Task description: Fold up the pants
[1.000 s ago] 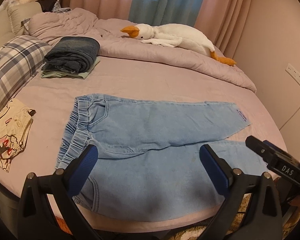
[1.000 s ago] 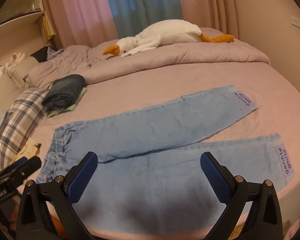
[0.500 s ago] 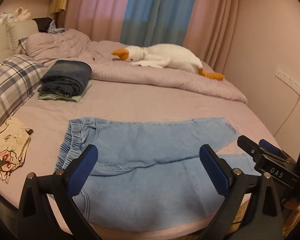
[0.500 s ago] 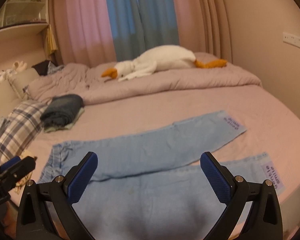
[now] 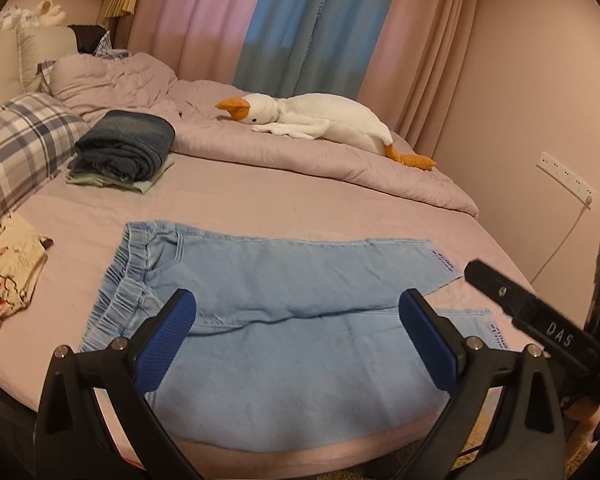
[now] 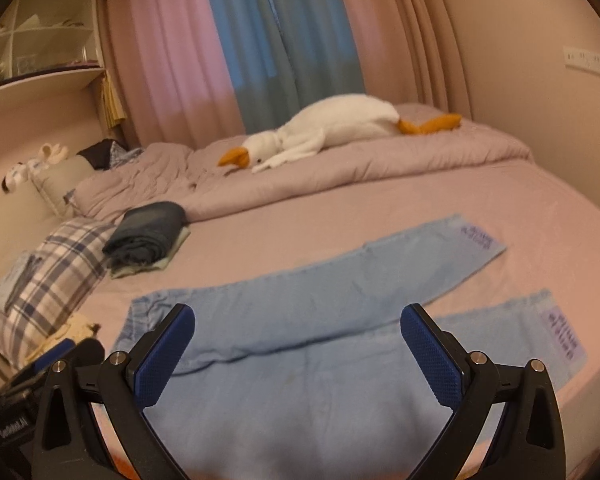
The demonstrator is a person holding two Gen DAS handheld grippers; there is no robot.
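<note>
A: Pants (image 5: 284, 300), light blue, spread flat on the bed (image 5: 260, 200). Waistband to the left, both legs running right, splayed apart at the cuffs. What can't you read?

B: Near edge of the pants is cut off behind the left tongs (image 5: 296, 340) in the left view. Purple cuff labels (image 6: 562, 338) carry print, too blurred to make out in the right view. Right view soft all over. Shelf (image 6: 40, 80) contents upper left unclear.

A: Other items?

B: Folded dark pile (image 5: 126, 146) on a pale green piece, beside the plaid pillow (image 5: 18, 148). Toy goose (image 5: 312, 120) lying on the bunched quilt (image 5: 340, 164) at the back. Printed cream garment (image 5: 6, 272) at the left edge, partly out of frame. Curtains (image 5: 300, 28) behind.

A: Tongs?

B: Left tongs spread wide, blue pads (image 5: 166, 342) well apart, nothing between them, hovering over the near edge of the pants; contact not visible. Right tongs (image 6: 298, 354) likewise gaping wide, empty, above the seat of the pants. Black body of the right tongs, lettered "DAS", pokes in at the right of the left view. Part of the left unit sits at the lower left of the right view, mostly hidden.
</note>
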